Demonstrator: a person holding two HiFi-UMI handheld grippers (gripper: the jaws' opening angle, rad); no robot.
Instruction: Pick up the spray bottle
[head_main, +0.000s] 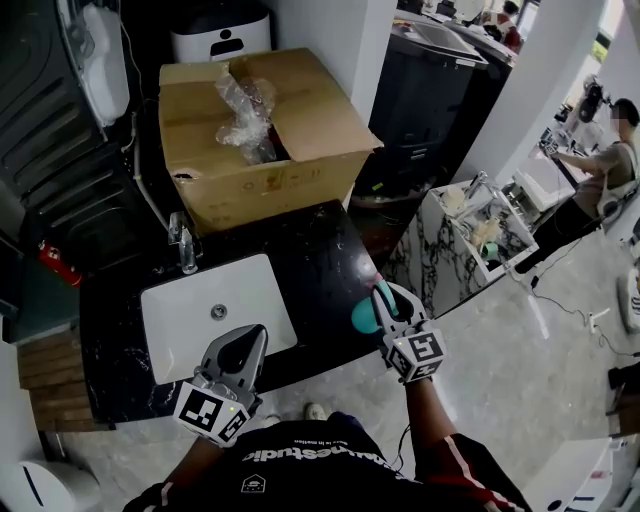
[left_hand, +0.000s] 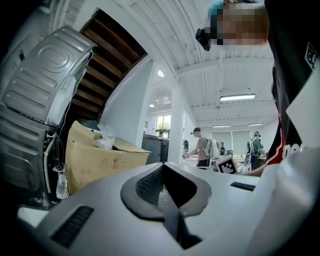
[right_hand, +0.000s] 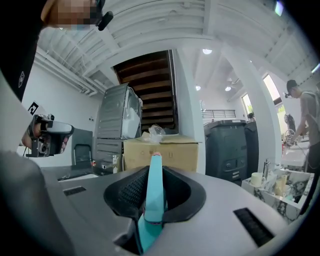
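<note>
Currently the right gripper (head_main: 385, 300) is clamped on a slim teal bottle (head_main: 363, 314), which stands upright at the right front edge of the black counter (head_main: 320, 260), beside a white sink (head_main: 190, 310). Whether the bottle is clear of the counter cannot be told. It looks like light, smooth plastic, likely slippery. A hold across its body seems safest. The left gripper (head_main: 250, 340) hovers over the sink's front, jaws together and empty.

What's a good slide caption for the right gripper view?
Right gripper shut on the teal spray bottle, cardboard box beyond.
</note>
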